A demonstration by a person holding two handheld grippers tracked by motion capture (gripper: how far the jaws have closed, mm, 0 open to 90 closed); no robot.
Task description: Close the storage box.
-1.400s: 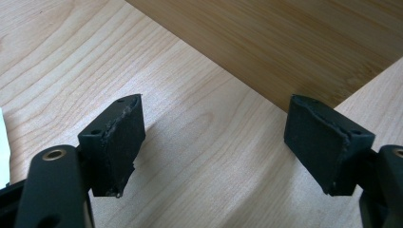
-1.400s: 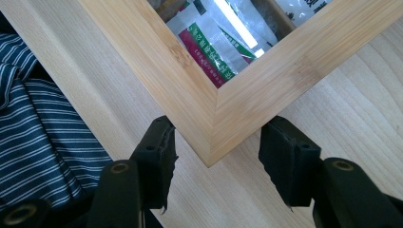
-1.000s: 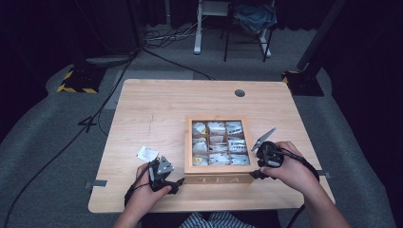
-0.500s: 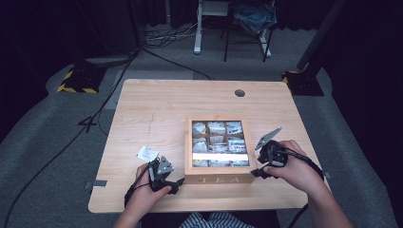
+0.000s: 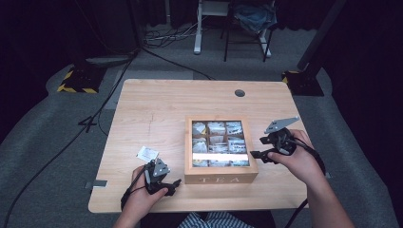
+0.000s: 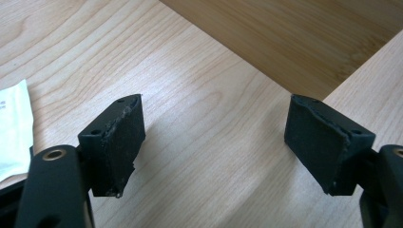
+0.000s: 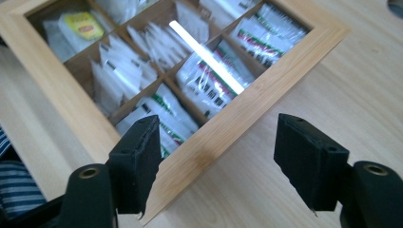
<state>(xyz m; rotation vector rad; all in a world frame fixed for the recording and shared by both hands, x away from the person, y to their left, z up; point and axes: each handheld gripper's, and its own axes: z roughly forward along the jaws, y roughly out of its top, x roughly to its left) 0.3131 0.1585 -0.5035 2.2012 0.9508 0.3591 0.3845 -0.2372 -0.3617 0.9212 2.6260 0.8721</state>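
We see a wooden bench (image 5: 157,109) carrying a tea box (image 5: 221,179) near its front edge.
Its compartments hold tea bags (image 7: 209,78). A lone sachet (image 5: 147,153) lies left of the box. Our right gripper (image 5: 255,154), just beside the box's right wall, has just been opening its jaws, nothing between them. Our left gripper (image 5: 176,182) rests with jaws spread, empty.

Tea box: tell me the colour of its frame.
The tea box frame is light, honey-toned wood with visible grain, clearest in the right gripper view.
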